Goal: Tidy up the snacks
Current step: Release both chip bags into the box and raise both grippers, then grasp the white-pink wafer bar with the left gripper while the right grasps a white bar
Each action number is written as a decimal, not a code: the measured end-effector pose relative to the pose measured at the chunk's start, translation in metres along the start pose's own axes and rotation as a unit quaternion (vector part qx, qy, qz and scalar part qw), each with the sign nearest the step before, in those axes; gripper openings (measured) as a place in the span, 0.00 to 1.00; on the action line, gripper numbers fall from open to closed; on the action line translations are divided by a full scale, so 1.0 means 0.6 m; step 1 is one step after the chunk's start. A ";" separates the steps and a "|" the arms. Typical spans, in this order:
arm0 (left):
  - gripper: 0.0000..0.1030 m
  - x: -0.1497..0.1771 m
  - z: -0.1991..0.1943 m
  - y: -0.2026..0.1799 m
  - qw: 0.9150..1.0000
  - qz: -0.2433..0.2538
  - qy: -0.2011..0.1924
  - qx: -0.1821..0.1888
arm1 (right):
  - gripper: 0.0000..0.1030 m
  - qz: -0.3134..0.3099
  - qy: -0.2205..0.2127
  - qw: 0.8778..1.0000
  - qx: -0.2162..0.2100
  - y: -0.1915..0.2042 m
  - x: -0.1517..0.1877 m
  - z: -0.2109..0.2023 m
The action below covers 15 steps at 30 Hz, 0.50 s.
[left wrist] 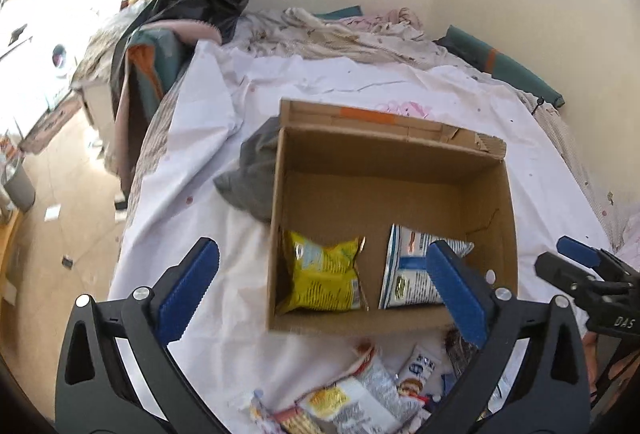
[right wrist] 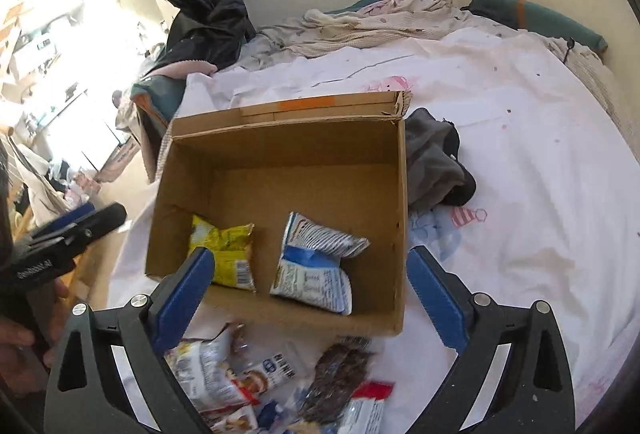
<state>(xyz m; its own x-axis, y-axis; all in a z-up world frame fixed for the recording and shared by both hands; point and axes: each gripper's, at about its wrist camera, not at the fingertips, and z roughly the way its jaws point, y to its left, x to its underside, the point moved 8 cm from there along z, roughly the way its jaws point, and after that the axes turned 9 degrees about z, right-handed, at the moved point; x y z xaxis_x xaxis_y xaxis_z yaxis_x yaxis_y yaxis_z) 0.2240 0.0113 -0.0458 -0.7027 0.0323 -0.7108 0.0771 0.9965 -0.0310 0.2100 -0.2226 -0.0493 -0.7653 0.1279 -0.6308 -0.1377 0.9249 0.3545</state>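
We see both the left gripper point(left wrist: 320, 290) and the right gripper point(right wrist: 310, 296) spread wide with nothing between their fingers, above the near edge of the cardboard box point(left wrist: 486, 202) on the white bedsheet point(left wrist: 208, 138). Inside the box, a yellow snack packet point(left wrist: 324, 274) and a blue-and-white snack packet point(left wrist: 408, 274) lie side by side, apart. A pile of loose snack packets point(right wrist: 248, 382) sits on the sheet just beside the box's near wall.

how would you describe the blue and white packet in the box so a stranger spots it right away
Find the open cardboard box on the white sheet that covers the bed. Two snack packets lie on its floor near the front wall. The blue packet is the one nearer the grey cloth: crumpled, white with blue bands and small print, while its only neighbour, the yellow packet, is bright yellow.
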 end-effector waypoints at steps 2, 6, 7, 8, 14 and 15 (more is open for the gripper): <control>0.99 0.015 -0.004 0.005 1.000 -0.012 0.013 0.001 | 0.96 0.009 0.000 1.000 0.001 -0.002 0.011 -0.012; 0.99 0.044 -0.020 0.013 0.999 -0.037 0.031 0.010 | 0.96 0.030 -0.011 0.999 0.028 -0.019 0.029 -0.034; 0.99 0.049 -0.027 0.016 0.998 -0.048 0.031 0.018 | 0.96 0.032 -0.015 0.999 0.029 -0.021 0.032 -0.039; 0.99 0.053 -0.033 0.019 0.998 -0.054 0.031 0.018 | 0.96 0.038 -0.019 0.999 0.029 -0.025 0.035 -0.047; 0.99 0.094 -0.055 0.040 0.997 -0.057 0.051 -0.006 | 0.96 0.067 0.005 0.997 0.025 -0.039 0.063 -0.057; 0.99 0.101 -0.056 0.044 0.997 -0.061 0.056 -0.007 | 0.96 0.074 0.012 0.997 0.020 -0.040 0.068 -0.055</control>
<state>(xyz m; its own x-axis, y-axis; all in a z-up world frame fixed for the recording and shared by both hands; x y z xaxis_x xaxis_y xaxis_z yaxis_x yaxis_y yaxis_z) 0.1595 0.0419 -0.0662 -0.7804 -0.0807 -0.6200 -0.0219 0.9946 -0.1019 0.1610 -0.2515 -0.0608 -0.7901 0.2563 -0.5568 0.0029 0.9099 0.4148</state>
